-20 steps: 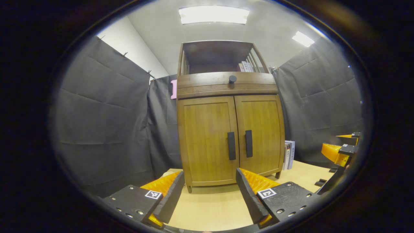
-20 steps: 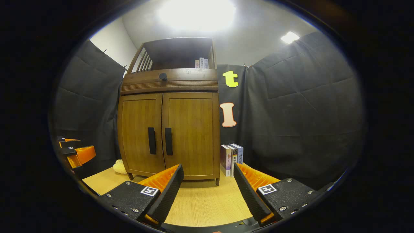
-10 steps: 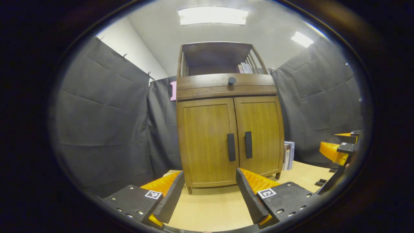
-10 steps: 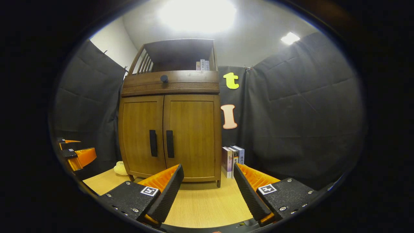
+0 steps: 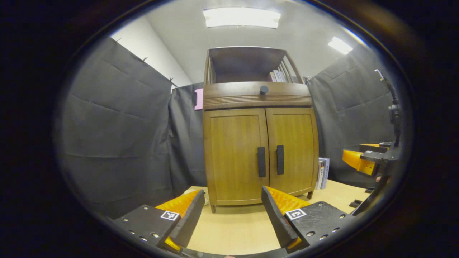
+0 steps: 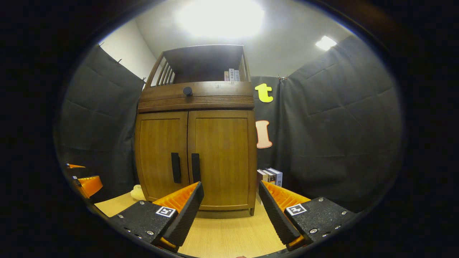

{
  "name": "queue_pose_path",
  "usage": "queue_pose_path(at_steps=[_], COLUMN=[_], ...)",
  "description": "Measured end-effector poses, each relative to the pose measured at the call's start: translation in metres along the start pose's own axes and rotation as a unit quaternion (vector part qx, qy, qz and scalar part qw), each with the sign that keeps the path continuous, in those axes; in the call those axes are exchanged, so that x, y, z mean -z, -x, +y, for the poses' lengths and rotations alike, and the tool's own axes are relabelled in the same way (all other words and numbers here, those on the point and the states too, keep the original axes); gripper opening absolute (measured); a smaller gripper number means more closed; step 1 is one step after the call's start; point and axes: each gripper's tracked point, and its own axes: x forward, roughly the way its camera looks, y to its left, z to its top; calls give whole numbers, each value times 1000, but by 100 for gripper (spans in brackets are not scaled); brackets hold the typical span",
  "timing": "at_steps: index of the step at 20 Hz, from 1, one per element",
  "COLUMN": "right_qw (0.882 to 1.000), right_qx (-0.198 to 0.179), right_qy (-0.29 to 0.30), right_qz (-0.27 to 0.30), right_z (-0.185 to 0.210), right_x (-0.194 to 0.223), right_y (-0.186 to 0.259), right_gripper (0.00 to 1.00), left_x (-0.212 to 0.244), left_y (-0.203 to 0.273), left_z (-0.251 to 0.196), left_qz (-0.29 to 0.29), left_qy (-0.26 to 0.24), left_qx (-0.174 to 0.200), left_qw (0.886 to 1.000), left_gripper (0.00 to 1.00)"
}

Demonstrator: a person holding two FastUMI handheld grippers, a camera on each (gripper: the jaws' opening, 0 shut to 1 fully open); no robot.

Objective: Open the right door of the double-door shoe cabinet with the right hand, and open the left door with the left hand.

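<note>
Both grippers, left gripper [image 5: 229, 215] and right gripper [image 6: 229, 211], gape empty before the shoe cabinet [image 6: 195, 154], whose stiff wooden doors look best pulled by their slim vertical handles [image 5: 270, 161].

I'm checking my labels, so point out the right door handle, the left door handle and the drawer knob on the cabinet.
right door handle [image 6: 195, 167], right gripper view, middle of the bar.
left door handle [image 5: 261, 162], left gripper view, middle of the bar.
drawer knob [image 5: 264, 89], left gripper view, its round face.

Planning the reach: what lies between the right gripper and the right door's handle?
In the right gripper view, only bare tabletop lies between the open right gripper and the cabinet; the right handle sits higher on the closed door, with nothing in front.
</note>
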Motion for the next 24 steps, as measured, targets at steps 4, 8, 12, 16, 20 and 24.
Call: queue_pose_path(at_steps=[4, 8, 12, 16, 20, 24], right_qw=[1000, 999, 999, 998, 998, 996], right_qx=[-17, -32, -42, -51, -62, -71], right_qy=[-6, -10, -16, -25, -32, -46], right_qz=[0, -8, -1, -4, 9, 26], right_z=[13, 26, 37, 50, 68, 80], right_x=[-6, -16, -16, -16, -5, 3], right_y=[-31, -61, -90, -119, -147, -173], right_gripper=[96, 95, 95, 96, 95, 95], left_x=[1, 0, 1, 3, 6, 5], left_y=[0, 5, 4, 4, 4, 5], left_z=[3, 19, 27, 38, 46, 52], left_qz=[2, -1, 0, -1, 3, 4], left_qy=[5, 1, -3, -13, -15, -22], left_qx=[-14, -40, -64, -90, -113, -136], left_qw=[1000, 999, 998, 996, 993, 990], left_gripper=[85, 97, 97, 97, 97, 97])
